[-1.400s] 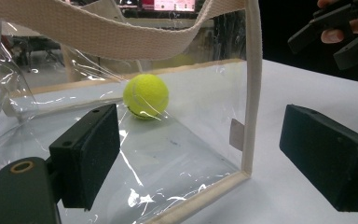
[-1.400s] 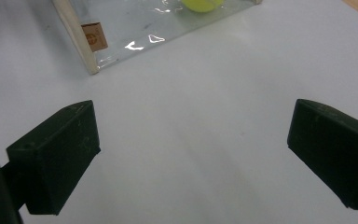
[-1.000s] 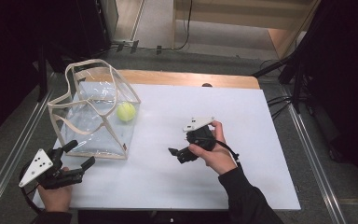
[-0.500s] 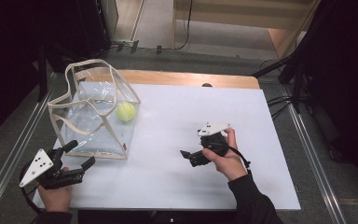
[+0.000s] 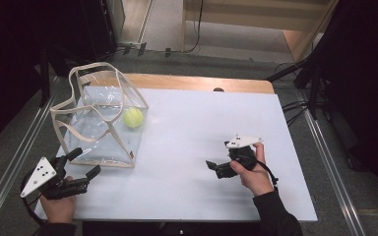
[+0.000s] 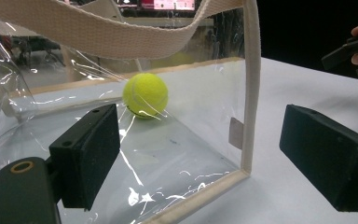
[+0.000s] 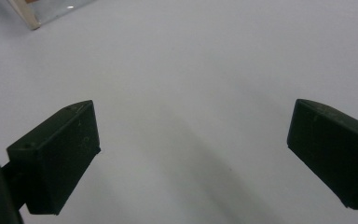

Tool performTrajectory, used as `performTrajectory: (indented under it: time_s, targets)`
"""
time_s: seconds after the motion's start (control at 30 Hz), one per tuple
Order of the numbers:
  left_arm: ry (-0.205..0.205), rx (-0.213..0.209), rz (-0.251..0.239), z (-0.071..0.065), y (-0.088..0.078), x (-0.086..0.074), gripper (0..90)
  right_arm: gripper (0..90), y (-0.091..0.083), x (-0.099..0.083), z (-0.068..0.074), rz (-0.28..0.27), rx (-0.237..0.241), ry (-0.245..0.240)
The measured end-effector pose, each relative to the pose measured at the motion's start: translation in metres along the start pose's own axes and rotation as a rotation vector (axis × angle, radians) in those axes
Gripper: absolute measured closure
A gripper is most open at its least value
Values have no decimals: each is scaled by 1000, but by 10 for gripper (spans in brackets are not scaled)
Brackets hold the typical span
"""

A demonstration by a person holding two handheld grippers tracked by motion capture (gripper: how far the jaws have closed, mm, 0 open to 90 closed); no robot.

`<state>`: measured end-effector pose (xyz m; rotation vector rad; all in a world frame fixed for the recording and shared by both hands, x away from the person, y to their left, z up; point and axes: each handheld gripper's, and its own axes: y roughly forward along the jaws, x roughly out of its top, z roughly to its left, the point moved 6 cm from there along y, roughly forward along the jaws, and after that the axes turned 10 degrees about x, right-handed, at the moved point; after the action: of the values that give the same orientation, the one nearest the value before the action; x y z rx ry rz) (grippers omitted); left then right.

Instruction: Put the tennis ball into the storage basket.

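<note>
With both my left gripper (image 5: 84, 164) and right gripper (image 5: 215, 167) spread empty, I judge the floppy clear bag (image 5: 101, 118) best pinched by its stiff webbing trim.

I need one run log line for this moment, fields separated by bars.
left claw: open, at bag corner | right claw: open, over bare table | ball: inside bag

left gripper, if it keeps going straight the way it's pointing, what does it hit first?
Most likely the clear bag: its near corner edge sits between the open jaws of the left gripper. The tennis ball lies inside, farther back. Exact depth is hard to judge.
</note>
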<state>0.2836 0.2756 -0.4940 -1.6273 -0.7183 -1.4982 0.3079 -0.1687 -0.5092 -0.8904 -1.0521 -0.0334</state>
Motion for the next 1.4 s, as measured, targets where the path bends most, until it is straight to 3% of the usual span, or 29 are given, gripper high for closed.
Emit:
performTrajectory:
  time_s: [0.7, 1.4]
  targets:
    - [6, 1, 2, 0, 0, 0, 128, 13, -36, -44, -30, -52, -58, 89]
    - [-3, 3, 0, 1, 0, 0, 129, 13, -68, -75, -51, -111, -114, 121]
